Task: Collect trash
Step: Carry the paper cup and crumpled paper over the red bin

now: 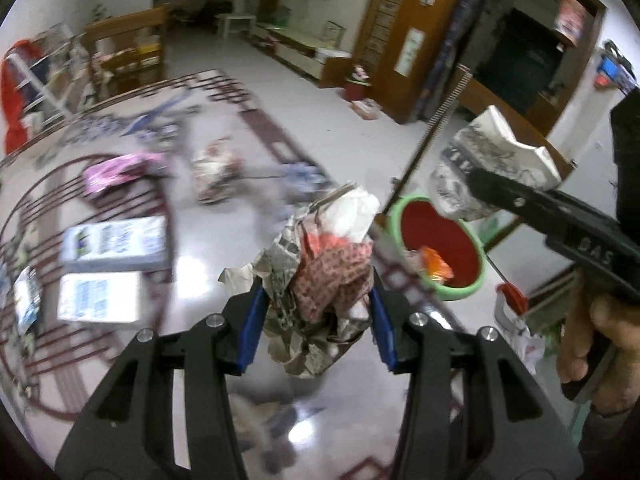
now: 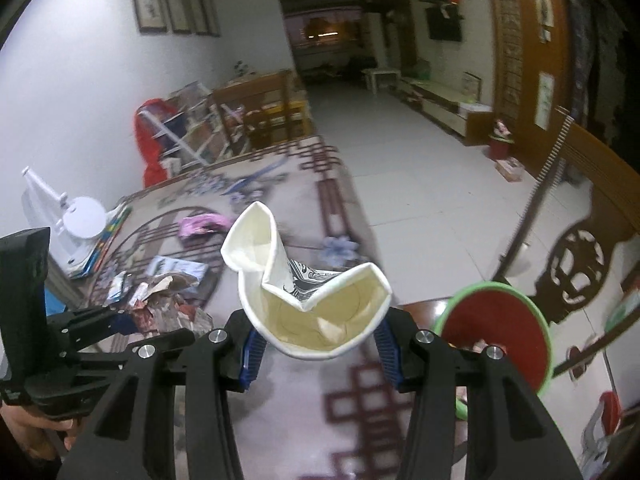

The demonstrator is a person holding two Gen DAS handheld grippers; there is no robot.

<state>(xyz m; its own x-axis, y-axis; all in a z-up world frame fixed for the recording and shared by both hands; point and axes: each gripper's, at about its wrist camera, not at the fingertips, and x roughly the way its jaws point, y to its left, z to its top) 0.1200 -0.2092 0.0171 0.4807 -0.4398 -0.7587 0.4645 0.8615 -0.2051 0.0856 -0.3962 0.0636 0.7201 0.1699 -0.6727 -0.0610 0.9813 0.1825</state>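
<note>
Left wrist view: the left gripper has its blue-padded jaws closed on a crumpled wad of newspaper, printed grey and red with a white tissue-like piece at its top. The wad hangs above a glossy round table patterned with dark red lines. Just right of the wad, past the table's edge, stands a red bin with a green rim; an orange scrap lies inside it. Above the bin, the right gripper reaches in from the right edge, held by a hand, its jaws clamped on a crushed paper cup with black print on white. Left of the wad, on the table, lie two white cartons, a pink wrapper and another crumpled paper ball, all blurred.

Right wrist view: the crushed paper cup is squeezed between the right gripper's blue pads, its folded rim and cream inside facing the camera. The red bin sits just right of the cup, lower down beside the table. Left of the cup, the left gripper holds its newspaper wad over the table. Further back lie the pink wrapper and scattered paper.
</note>
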